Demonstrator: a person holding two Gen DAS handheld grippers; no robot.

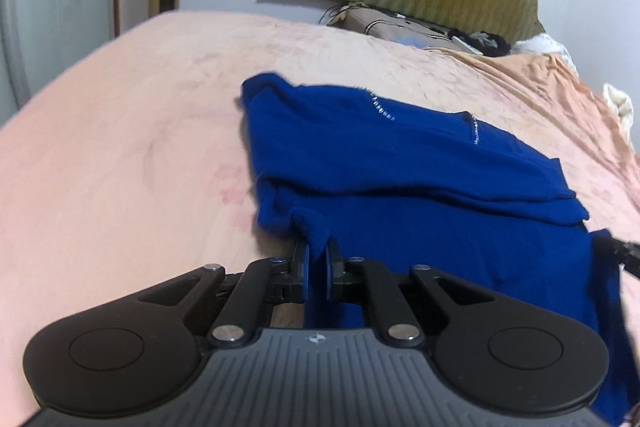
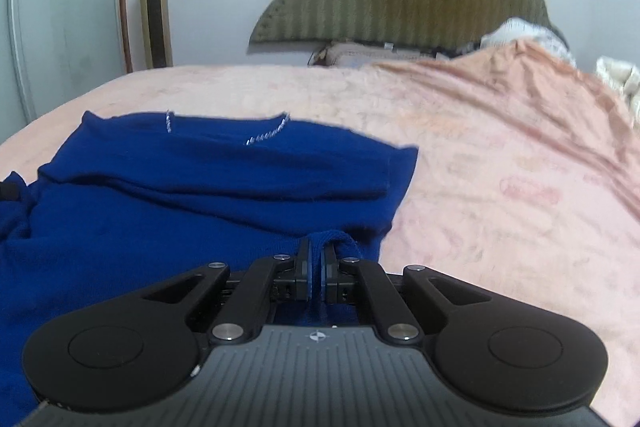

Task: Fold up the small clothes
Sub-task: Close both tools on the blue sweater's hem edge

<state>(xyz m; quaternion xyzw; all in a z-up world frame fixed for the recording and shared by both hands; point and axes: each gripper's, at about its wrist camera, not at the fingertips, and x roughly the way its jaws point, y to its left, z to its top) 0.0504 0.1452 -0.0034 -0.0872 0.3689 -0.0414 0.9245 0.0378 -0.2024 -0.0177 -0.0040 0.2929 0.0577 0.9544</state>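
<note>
Left wrist view: my left gripper (image 1: 318, 259) pinches the near left corner of the blue top (image 1: 400, 163), which lies ahead on the pink bedspread (image 1: 120, 147). Right wrist view: my right gripper (image 2: 318, 259) pinches the near right corner; the hem's long axis runs between both grips, each equally near

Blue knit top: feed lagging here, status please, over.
Left claw shut on blue knit top, near hem. Right claw shut on same hem. Top partly folded on pink blanket. Nothing in the way.
</note>
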